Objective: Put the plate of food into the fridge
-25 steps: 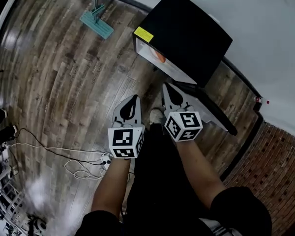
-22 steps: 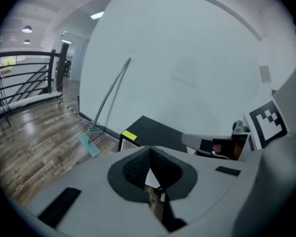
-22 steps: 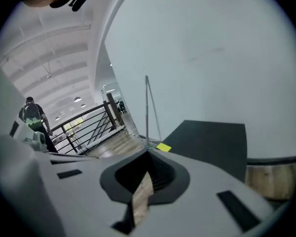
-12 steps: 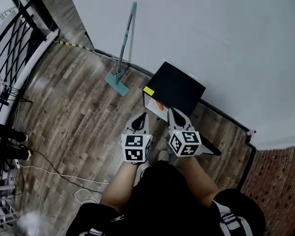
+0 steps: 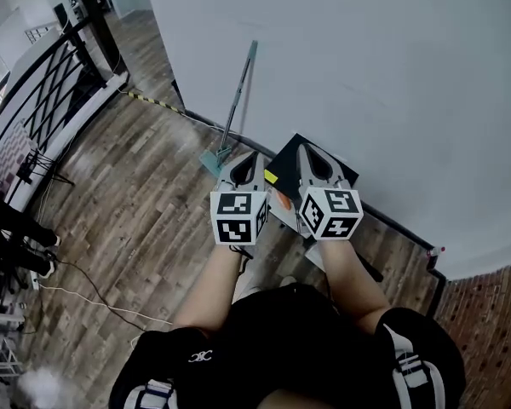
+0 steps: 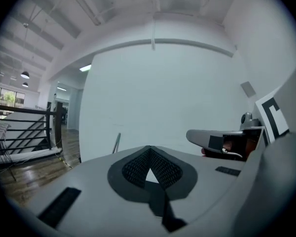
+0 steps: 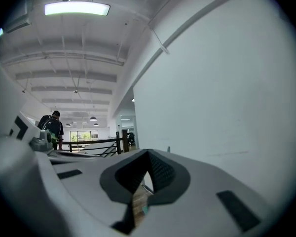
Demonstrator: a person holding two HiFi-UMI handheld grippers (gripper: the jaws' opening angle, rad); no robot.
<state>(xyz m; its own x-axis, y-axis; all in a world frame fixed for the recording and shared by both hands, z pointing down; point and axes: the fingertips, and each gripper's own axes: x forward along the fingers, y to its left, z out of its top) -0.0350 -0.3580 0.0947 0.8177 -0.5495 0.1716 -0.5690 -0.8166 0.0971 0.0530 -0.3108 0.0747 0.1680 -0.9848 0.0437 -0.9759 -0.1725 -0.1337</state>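
A teal-headed mop (image 5: 238, 100) is leaned against the white wall (image 5: 366, 75). A black railing (image 5: 47, 100) is set along the wooden floor's (image 5: 136, 220) left edge, with cables (image 5: 102, 301) strewn nearby.

1. The left gripper (image 5: 252, 156) has a light grey shell that tapers to a point. Near the tip sits a black, ribbed, spade-shaped pad area (image 6: 149, 168).
2. The right gripper (image 5: 307, 150) has the same grey shell and black pad area (image 7: 147, 174). Black rectangular slots mark the shell.
3. Each gripper carries a marker cube (image 5: 238, 217) with white faces and black square-pattern markers.
4. The black top (image 5: 281, 339) has short sleeves, white stripes (image 5: 406, 358) and a small white logo (image 5: 199, 356).
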